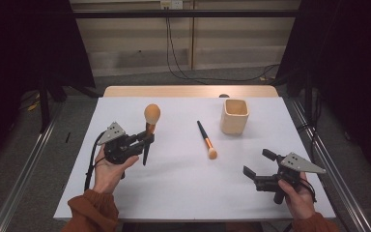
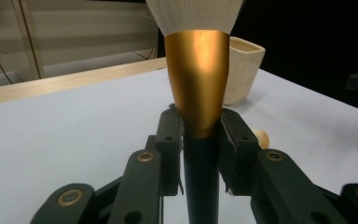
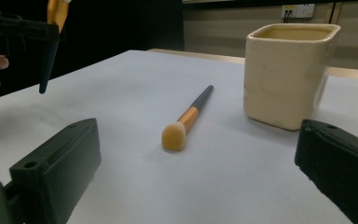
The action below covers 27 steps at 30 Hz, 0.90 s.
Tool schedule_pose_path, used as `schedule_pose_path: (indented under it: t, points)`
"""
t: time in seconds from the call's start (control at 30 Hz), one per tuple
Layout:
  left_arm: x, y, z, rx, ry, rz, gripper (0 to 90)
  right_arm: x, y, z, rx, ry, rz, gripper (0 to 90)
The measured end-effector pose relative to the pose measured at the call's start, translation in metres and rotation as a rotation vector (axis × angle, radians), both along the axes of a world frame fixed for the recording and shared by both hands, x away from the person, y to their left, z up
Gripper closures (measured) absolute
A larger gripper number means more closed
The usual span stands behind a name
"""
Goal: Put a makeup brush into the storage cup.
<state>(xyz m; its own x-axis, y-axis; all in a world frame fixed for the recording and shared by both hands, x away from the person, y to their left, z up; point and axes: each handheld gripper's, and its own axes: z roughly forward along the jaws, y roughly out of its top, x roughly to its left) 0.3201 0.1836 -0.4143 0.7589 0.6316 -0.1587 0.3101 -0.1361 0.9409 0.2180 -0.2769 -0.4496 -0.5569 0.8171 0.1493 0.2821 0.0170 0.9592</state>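
My left gripper (image 1: 147, 138) is shut on a large makeup brush (image 1: 150, 121), held upright above the table's left half with its round tan head up and its black handle pointing down. In the left gripper view the gold ferrule (image 2: 196, 79) rises between the jaws and the black handle runs down between them. A smaller brush (image 1: 206, 140) with a black handle, orange ferrule and tan tip lies flat mid-table, also seen as the small brush (image 3: 186, 120) ahead of the right gripper. My right gripper (image 1: 259, 164) hovers open at the front right, with nothing between its jaws.
A cream square cup (image 1: 234, 116) stands upright at the back right of the white table (image 1: 183, 188); the same cup (image 3: 286, 72) sits right of the small brush. A wooden strip (image 1: 188, 91) runs along the far edge. Metal rails flank both sides.
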Motion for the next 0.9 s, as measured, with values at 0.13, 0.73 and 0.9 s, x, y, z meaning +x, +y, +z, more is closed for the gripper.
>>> schedule_pose_path:
  t: [0.13, 0.73, 0.9]
  points:
    - [-0.004, -0.007, -0.002, -0.021, 0.001, -0.020, 71.8, 0.001, 0.003, 0.006, 0.011, -0.017, 0.005, 0.0]
    - [-0.014, -0.036, 0.001, -0.034, -0.001, -0.078, 71.8, 0.017, 0.034, 0.036, 0.042, -0.052, 0.132, 0.0]
    - [-0.017, -0.041, 0.000, -0.038, -0.013, -0.095, 71.8, 0.025, 0.053, 0.046, 0.041, -0.054, 0.173, 0.0]
